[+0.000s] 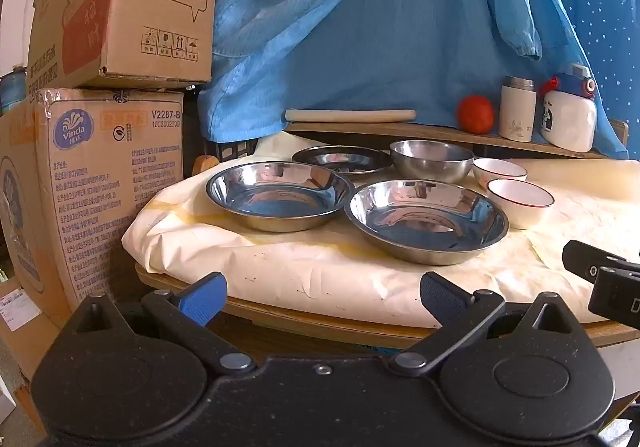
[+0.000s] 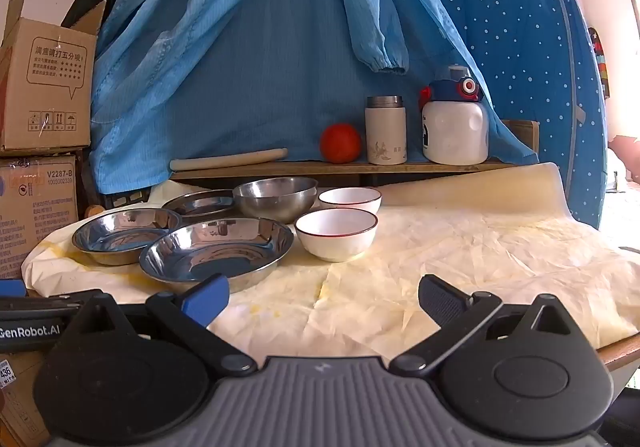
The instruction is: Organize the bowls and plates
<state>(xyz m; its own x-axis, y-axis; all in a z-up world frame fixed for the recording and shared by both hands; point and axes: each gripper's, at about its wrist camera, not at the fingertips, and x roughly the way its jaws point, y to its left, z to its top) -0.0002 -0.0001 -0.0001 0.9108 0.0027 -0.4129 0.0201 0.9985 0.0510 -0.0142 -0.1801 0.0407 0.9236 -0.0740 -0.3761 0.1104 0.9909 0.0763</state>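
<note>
**Dishes laid out, both grippers empty**

Dishes sit grouped on the cream cloth (image 2: 460, 247) that covers the table (image 1: 320, 321). Nearest the edge are two steel plates: the left plate (image 1: 279, 194) and the right plate (image 1: 427, 220), rims almost touching. Behind them lies a third, flatter steel plate (image 1: 341, 159), and beside that, to its right, a steel bowl (image 1: 431, 159). Two white bowls with dark red rims stand further right: the near white bowl (image 2: 337, 233) just beside the right plate, the far white bowl (image 2: 350, 200) behind it and next to the steel bowl. All stand upright, none stacked.

The left gripper (image 1: 320, 297) hangs at the table's near edge, tilted a little downward, its blue-padded fingers spread wide with nothing between them; it faces the gap between the two front plates. The right gripper (image 2: 323, 297) hovers over bare cloth to the right of the dishes, its fingers equally wide apart and empty. Its left finger (image 2: 204, 301) shows in front of the right plate's near rim; whether it touches I cannot tell.

At the back a low wooden shelf (image 2: 340, 168) carries a rolling pin (image 2: 228, 159), a tomato (image 2: 340, 143), a flask (image 2: 385, 130) and a white bottle (image 2: 455, 127). Blue cloth (image 2: 280, 47) hangs behind. Cardboard boxes (image 1: 100, 127) are stacked on the left.
</note>
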